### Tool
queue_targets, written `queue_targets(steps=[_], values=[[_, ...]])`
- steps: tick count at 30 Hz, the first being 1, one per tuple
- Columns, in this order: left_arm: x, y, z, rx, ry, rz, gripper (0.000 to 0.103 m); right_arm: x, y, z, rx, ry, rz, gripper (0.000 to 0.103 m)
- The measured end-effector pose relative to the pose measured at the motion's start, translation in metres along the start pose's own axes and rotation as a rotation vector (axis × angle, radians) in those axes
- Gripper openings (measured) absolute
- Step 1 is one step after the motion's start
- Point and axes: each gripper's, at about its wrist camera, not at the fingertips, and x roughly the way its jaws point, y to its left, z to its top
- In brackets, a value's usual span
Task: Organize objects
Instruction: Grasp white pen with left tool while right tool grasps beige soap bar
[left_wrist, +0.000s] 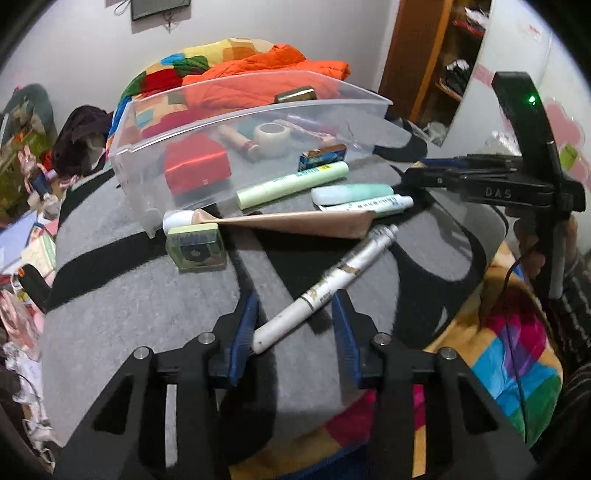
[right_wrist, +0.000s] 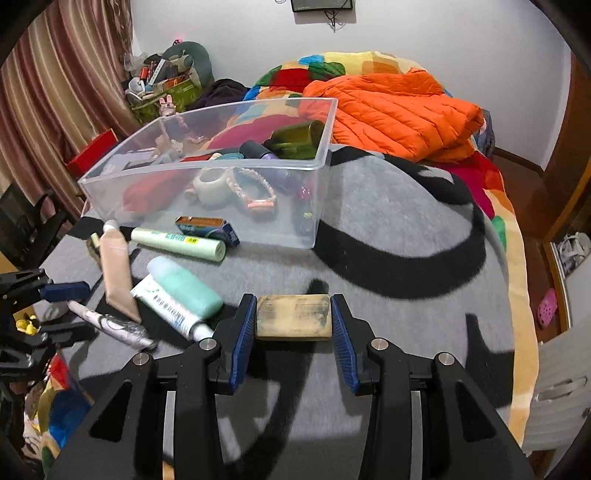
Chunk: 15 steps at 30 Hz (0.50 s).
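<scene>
Only the right wrist view shows the right claw (right_wrist: 293, 321) clamped on a worn tan rectangular block (right_wrist: 293, 316) above the grey-and-black blanket (right_wrist: 388, 258), right of the clear plastic bin (right_wrist: 321, 162), while the left claw (left_wrist: 294, 325) gapes around a white pen (left_wrist: 325, 288).

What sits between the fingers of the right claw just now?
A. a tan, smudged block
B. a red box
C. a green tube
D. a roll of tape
A: in the right wrist view the tan block sits between the blue pads of the right claw, both of which appear to press its ends, while the red box and the tape roll lie inside the clear bin.
</scene>
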Motion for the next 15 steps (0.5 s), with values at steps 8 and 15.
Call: queue_targets(steps=[8,15], values=[[0.023,-0.01,0.026,0.077,0.064,-0.037,0.057,-0.011,0.012,-0.014,0.004,-0.001,0.043,0.037],[0.024,-0.013,0.031,0.072,0.056,-0.049,0.034,-0.014,0.03,-0.027,-0.006,0.004,0.086,0.037]])
